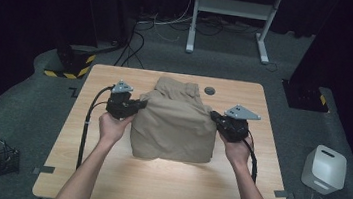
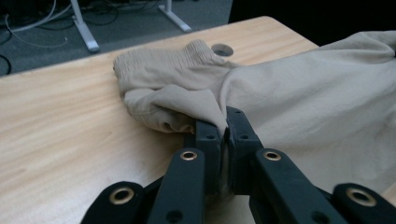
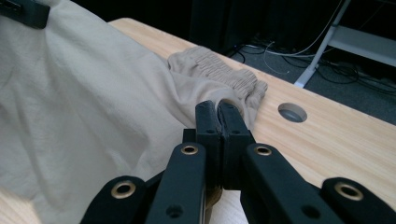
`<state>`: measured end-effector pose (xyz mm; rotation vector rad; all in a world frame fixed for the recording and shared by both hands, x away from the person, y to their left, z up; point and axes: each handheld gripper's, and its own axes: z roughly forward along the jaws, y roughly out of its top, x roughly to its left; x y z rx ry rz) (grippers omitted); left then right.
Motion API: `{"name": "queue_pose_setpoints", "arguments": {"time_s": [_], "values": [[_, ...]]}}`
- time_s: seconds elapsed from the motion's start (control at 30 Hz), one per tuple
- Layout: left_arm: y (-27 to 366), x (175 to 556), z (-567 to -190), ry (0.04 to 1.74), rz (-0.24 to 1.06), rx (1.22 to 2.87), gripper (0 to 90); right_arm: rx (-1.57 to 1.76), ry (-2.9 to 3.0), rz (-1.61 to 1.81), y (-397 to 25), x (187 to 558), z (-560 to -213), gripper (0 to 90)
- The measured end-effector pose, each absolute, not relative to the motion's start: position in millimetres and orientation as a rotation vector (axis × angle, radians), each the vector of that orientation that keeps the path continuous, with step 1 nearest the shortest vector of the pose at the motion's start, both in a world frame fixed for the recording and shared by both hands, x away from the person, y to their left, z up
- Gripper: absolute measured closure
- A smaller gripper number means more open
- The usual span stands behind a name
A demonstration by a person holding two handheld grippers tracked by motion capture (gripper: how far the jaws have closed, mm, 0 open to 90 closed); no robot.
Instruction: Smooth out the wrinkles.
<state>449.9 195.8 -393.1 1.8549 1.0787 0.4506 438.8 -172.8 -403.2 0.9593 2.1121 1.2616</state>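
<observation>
Both hand-held grippers are clenched on the beige garment [image 1: 174,122], which looks like a pair of trousers with a ribbed waistband [image 2: 163,58], lying in the middle of the worktop [image 1: 106,172]. The left hand-held gripper [image 1: 139,104] pinches the cloth at its left edge; in the left gripper view its jaws are closed tight on a fold of fabric [image 2: 205,105]. The right hand-held gripper [image 1: 214,117] does the same at the right edge, and in the right gripper view its jaws meet over a thin bit of cloth beside the waistband.

The main risk, as I judge it, is a slip. Each pinch seems to catch only a small piece of edge, so if the hands pull apart or lift unevenly, one side could slide out and the garment would drop in a heap. The right grip looks the thinner of the two. A second risk is that the bunched waistband end near the far edge of the worktop drags or folds under and spoils any neat fold. The round hole [image 1: 209,90] in the worktop lies just beyond the garment, and loose fabric might snag there if it is pushed forward.

The garment sits between the two grippers, touching both, with most of its bulk nearer the person.
</observation>
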Motion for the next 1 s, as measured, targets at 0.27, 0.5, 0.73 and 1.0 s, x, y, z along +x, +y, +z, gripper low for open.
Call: {"name": "queue_pose_setpoints", "arguments": {"time_s": [0.27, 0.5, 0.73, 1.0], "values": [[195, 457, -379, 1.063, 0.477, 1.843, 85.8, 0.961, 2.068, 1.277, -173, 447, -392, 88.6], [197, 448, -373, 1.047, 0.475, 1.822, 85.8, 0.929, 2.033, 1.294, -173, 440, -381, 88.5], [201, 415, -381, 1.019, 0.451, 1.844, 85.8, 0.853, 2.052, 1.296, -174, 408, -388, 88.6], [200, 367, -372, 0.968, 0.425, 1.839, 85.8, 0.789, 2.045, 1.382, -181, 364, -387, 88.6]]}}
